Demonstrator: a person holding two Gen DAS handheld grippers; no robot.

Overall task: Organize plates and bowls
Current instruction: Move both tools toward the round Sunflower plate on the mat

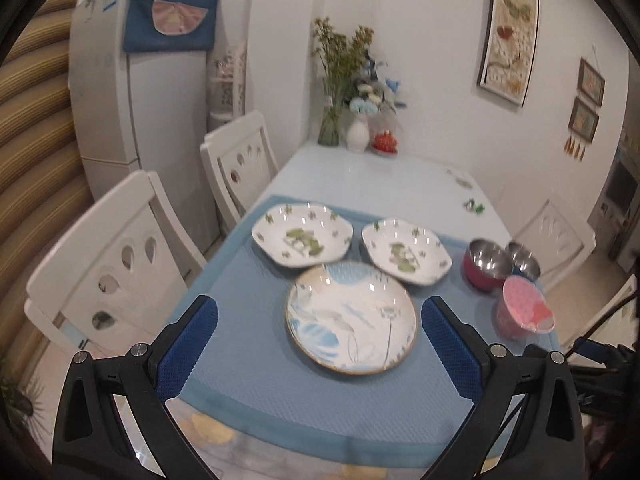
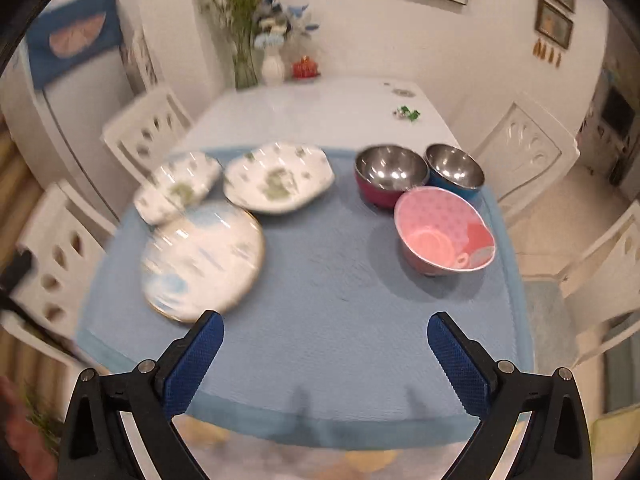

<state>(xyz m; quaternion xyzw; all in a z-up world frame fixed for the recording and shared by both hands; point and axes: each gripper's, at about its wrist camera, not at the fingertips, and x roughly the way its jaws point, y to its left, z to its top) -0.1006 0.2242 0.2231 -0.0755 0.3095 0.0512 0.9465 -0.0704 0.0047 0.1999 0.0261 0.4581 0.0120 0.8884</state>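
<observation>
A round blue-and-white plate (image 1: 352, 318) (image 2: 202, 260) lies on the blue mat (image 1: 256, 380) (image 2: 340, 300). Behind it sit two white scalloped plates with green motifs, one on the left (image 1: 302, 234) (image 2: 176, 192) and one on the right (image 1: 406, 250) (image 2: 278, 182). To the right stand a red steel-lined bowl (image 1: 486, 264) (image 2: 388, 176), a blue steel-lined bowl (image 1: 524, 262) (image 2: 454, 172) and a pink bowl (image 1: 524, 310) (image 2: 444, 230). My left gripper (image 1: 318, 312) is open and empty, hovering in front of the round plate. My right gripper (image 2: 326, 330) is open and empty above the mat's near part.
White chairs stand at the left (image 1: 116, 264) (image 2: 148, 124) and right (image 2: 524, 140) of the table. Vases with flowers (image 1: 352, 92) (image 2: 256, 36) and a small red object (image 1: 385, 142) stand at the far end. A fridge (image 1: 112, 80) stands at the left.
</observation>
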